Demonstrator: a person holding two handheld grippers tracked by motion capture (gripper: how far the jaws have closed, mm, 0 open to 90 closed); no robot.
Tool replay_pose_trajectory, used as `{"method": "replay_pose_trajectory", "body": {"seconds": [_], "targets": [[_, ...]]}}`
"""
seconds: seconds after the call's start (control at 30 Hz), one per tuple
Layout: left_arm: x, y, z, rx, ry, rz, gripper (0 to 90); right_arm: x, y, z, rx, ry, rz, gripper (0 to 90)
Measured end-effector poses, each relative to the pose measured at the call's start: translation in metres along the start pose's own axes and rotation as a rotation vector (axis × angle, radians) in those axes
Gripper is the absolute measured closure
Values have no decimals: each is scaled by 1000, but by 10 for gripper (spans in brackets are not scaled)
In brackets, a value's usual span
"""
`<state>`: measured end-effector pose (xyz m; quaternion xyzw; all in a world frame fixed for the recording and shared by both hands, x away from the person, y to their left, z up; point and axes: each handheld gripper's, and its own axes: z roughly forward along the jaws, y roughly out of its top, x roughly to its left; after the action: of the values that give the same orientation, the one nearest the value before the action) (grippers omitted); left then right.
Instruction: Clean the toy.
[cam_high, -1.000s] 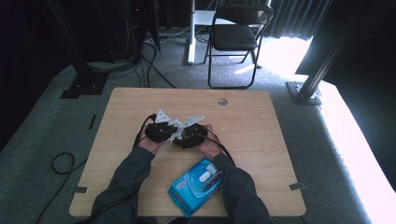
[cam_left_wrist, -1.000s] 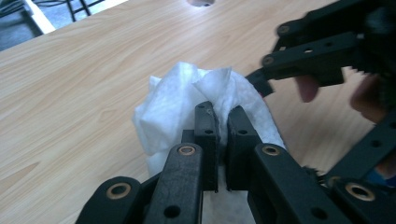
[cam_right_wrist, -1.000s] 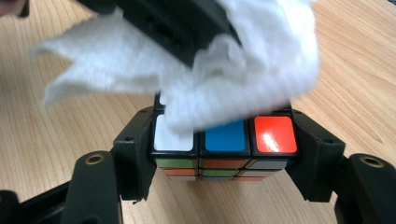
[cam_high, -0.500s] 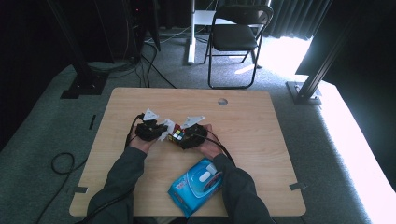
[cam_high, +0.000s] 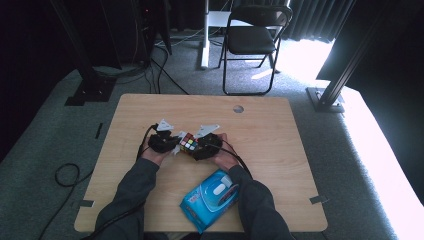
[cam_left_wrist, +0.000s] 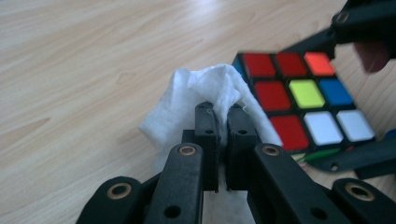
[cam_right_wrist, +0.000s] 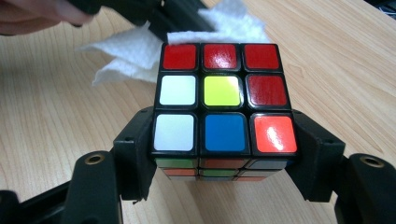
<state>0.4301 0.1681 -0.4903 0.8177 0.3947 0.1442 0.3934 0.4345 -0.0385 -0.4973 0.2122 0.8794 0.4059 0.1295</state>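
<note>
Two tools at mid-table: right gripper clamps the puzzle cube by opposite sides, just above the table; rigid, glossy, light, layers may twist (grip flat faces). Left gripper pinches a soft white wipe against the cube. Since earlier, the left gripper moved slightly leftward, uncovering the cube.

Scrambled red, white, yellow, blue cube; white wipe; apparently blue packet.

Glossy plastic cube, soft crinkled white tissue, matt black plastic tongs and smooth pale wood-grain table.
</note>
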Motion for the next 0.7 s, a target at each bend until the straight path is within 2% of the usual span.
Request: {"method": "replay_pose_trajectory", "body": {"seconds": [0.13,0.33,0.7], "targets": [[2,-4,4,20,-4,-4,862,-1,0,-1,-6,-1,12,340],[2,-3,2,15,-13,0,862,-1,-1,-1,-11,6,14,340],[0,7,-8,-59,-28,-9,862,1,0,0,1,14,-7,340]]}}
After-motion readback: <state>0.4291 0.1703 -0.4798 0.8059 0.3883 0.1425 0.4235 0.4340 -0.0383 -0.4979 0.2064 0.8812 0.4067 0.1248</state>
